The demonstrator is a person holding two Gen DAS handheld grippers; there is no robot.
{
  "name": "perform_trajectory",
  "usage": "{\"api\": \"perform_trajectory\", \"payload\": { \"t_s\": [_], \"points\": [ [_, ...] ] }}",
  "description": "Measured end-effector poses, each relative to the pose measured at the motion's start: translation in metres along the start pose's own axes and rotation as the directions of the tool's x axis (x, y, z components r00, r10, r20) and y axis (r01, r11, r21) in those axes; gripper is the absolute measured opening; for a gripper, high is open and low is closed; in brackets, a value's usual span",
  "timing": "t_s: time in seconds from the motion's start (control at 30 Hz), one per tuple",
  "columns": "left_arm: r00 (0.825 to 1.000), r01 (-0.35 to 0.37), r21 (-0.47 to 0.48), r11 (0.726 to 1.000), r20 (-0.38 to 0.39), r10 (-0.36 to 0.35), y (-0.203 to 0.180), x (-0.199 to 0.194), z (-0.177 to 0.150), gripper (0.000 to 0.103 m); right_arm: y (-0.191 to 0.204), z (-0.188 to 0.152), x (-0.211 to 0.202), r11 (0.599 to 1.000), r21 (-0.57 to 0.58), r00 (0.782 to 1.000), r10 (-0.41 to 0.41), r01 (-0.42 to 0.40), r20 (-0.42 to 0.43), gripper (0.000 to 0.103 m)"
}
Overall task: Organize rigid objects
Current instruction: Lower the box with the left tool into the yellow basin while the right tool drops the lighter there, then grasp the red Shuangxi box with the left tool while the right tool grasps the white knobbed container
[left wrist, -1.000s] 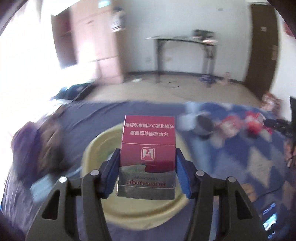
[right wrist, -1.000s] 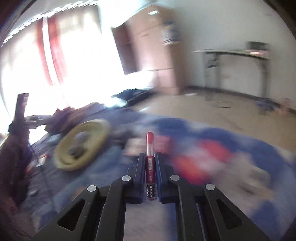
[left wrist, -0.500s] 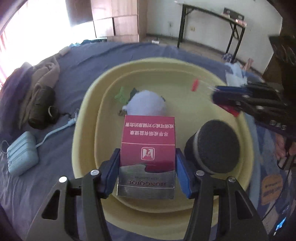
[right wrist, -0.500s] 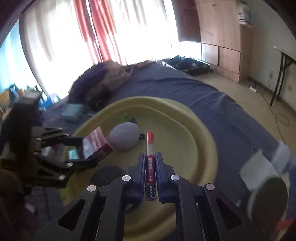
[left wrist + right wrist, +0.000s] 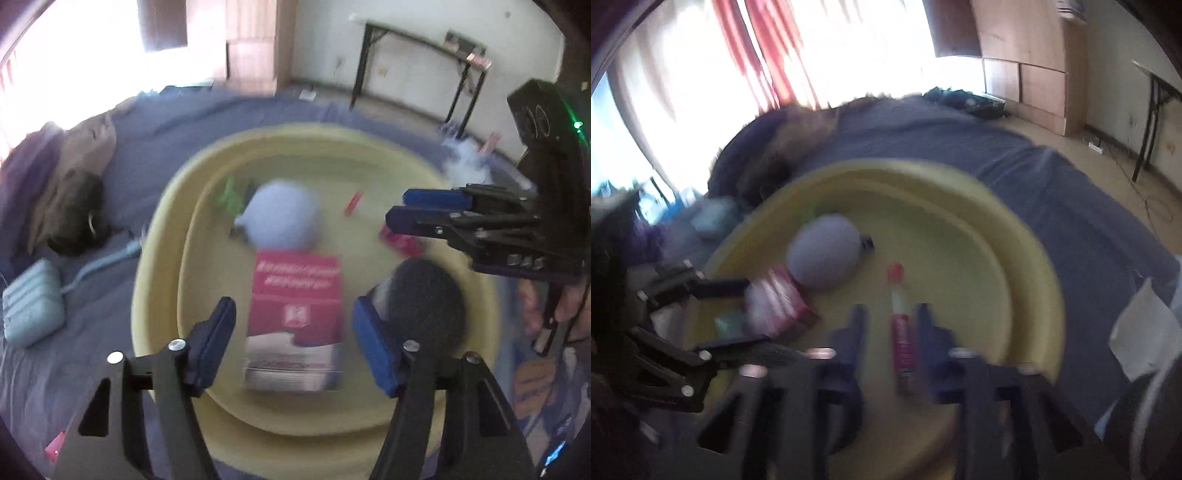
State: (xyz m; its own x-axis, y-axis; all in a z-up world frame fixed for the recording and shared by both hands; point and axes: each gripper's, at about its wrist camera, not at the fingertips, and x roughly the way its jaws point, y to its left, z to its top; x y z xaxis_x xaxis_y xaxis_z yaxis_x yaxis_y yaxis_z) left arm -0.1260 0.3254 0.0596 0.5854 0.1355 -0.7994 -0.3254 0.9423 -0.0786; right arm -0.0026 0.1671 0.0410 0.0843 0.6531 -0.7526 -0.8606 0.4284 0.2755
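A yellow tray (image 5: 162, 236) lies on the blue bedspread. My left gripper (image 5: 293, 328) is open above it, jaws apart on both sides of a red cigarette box (image 5: 295, 314) that is free of the pads. My right gripper (image 5: 890, 325) is open too, with a red tube (image 5: 901, 325) loose between its jaws over the tray (image 5: 1015, 251). The right gripper also shows in the left wrist view (image 5: 417, 210). A grey-blue rounded object (image 5: 280, 218) and a black round sponge-topped object (image 5: 428, 306) lie in the tray.
A pale blue power bank (image 5: 31, 314) with its cable and a heap of dark clothes (image 5: 66, 184) lie left of the tray. White paper (image 5: 1141, 328) lies right of it. A wooden cabinet (image 5: 251, 40) and a black table (image 5: 421, 59) stand behind.
Both grippers have opened over the tray. The cigarette box has left the left pads, and the red tube has left the right pads. Both views are blurred by motion.
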Motion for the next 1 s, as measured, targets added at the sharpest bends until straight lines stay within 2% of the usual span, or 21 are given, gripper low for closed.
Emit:
{"api": "perform_trajectory", "payload": {
  "t_s": [0.03, 0.07, 0.1, 0.2, 0.27, 0.4, 0.47, 0.5, 0.57, 0.6, 0.67, 0.7, 0.77, 0.87, 0.9, 0.97, 1.0],
  "points": [
    [1.0, 0.014, 0.003, 1.0, 0.027, -0.014, -0.005, -0.01, 0.002, 0.088, -0.002, 0.001, -0.018, 1.0, 0.017, 0.999, 0.004, -0.005, 0.054, 0.07],
    [0.997, 0.036, 0.014, 0.999, 0.074, -0.037, -0.014, -0.025, 0.006, 0.098, -0.004, 0.002, -0.041, 1.0, 0.025, 0.994, -0.011, 0.008, 0.112, 0.091],
    [0.993, 0.052, 0.031, 0.998, 0.101, -0.055, -0.023, -0.034, 0.009, 0.103, -0.007, 0.001, -0.063, 0.999, 0.031, 0.988, -0.032, 0.027, 0.153, 0.103],
    [0.982, 0.109, 0.119, 0.987, 0.14, -0.125, -0.063, -0.055, 0.024, 0.103, -0.028, -0.013, -0.14, 0.992, 0.075, 0.961, -0.115, 0.099, 0.252, 0.103],
    [0.971, 0.17, 0.181, 0.969, 0.138, -0.196, -0.098, -0.056, 0.034, 0.103, -0.043, -0.029, -0.185, 0.978, 0.11, 0.937, -0.2, 0.175, 0.286, 0.103],
    [0.964, 0.251, 0.223, 0.942, 0.03, -0.264, -0.161, -0.02, 0.046, 0.103, -0.092, -0.087, -0.276, 0.913, 0.24, 0.864, -0.393, 0.329, 0.314, 0.103],
    [0.962, 0.267, 0.236, 0.934, -0.012, -0.272, -0.194, 0.002, 0.05, 0.103, -0.118, -0.123, -0.303, 0.856, 0.308, 0.822, -0.498, 0.416, 0.276, 0.103],
    [0.962, 0.267, 0.234, 0.935, -0.017, -0.271, -0.205, 0.008, 0.053, 0.103, -0.131, -0.141, -0.312, 0.825, 0.341, 0.803, -0.541, 0.45, 0.25, 0.103],
    [0.954, 0.297, 0.242, 0.924, -0.044, -0.295, -0.229, 0.019, 0.058, 0.103, -0.152, -0.171, -0.318, 0.781, 0.393, 0.782, -0.589, 0.485, 0.204, 0.103],
    [0.948, 0.316, 0.267, 0.91, -0.061, -0.311, -0.241, 0.022, 0.062, 0.103, -0.161, -0.183, -0.318, 0.769, 0.417, 0.782, -0.595, 0.485, 0.188, 0.103],
    [0.95, 0.311, 0.351, 0.883, -0.077, -0.304, -0.269, 0.026, 0.067, 0.103, -0.17, -0.194, -0.311, 0.776, 0.417, 0.799, -0.578, 0.474, 0.165, 0.103],
    [0.952, 0.303, 0.374, 0.876, -0.083, -0.294, -0.278, 0.027, 0.069, 0.103, -0.177, -0.199, -0.309, 0.779, 0.409, 0.805, -0.572, 0.475, 0.155, 0.103],
    [0.958, 0.284, 0.396, 0.873, -0.091, -0.271, -0.296, 0.032, 0.076, 0.103, -0.183, -0.205, -0.299, 0.769, 0.416, 0.803, -0.58, 0.485, 0.138, 0.103],
    [0.952, 0.306, 0.435, 0.846, -0.121, -0.282, -0.315, 0.04, 0.08, 0.103, -0.204, -0.211, -0.301, 0.763, 0.44, 0.812, -0.572, 0.474, 0.117, 0.103],
    [0.951, 0.307, 0.459, 0.834, -0.123, -0.283, -0.322, 0.045, 0.08, 0.103, -0.209, -0.214, -0.3, 0.753, 0.428, 0.804, -0.587, 0.5, 0.094, 0.103],
    [0.956, 0.292, 0.502, 0.814, -0.117, -0.271, -0.329, 0.054, 0.074, 0.103, -0.22, -0.217, -0.299, 0.71, 0.403, 0.753, -0.654, 0.577, 0.073, 0.103],
    [0.957, 0.287, 0.515, 0.808, -0.118, -0.265, -0.333, 0.057, 0.071, 0.103, -0.23, -0.22, -0.304, 0.697, 0.414, 0.746, -0.664, 0.586, 0.062, 0.103]
  ]
}}
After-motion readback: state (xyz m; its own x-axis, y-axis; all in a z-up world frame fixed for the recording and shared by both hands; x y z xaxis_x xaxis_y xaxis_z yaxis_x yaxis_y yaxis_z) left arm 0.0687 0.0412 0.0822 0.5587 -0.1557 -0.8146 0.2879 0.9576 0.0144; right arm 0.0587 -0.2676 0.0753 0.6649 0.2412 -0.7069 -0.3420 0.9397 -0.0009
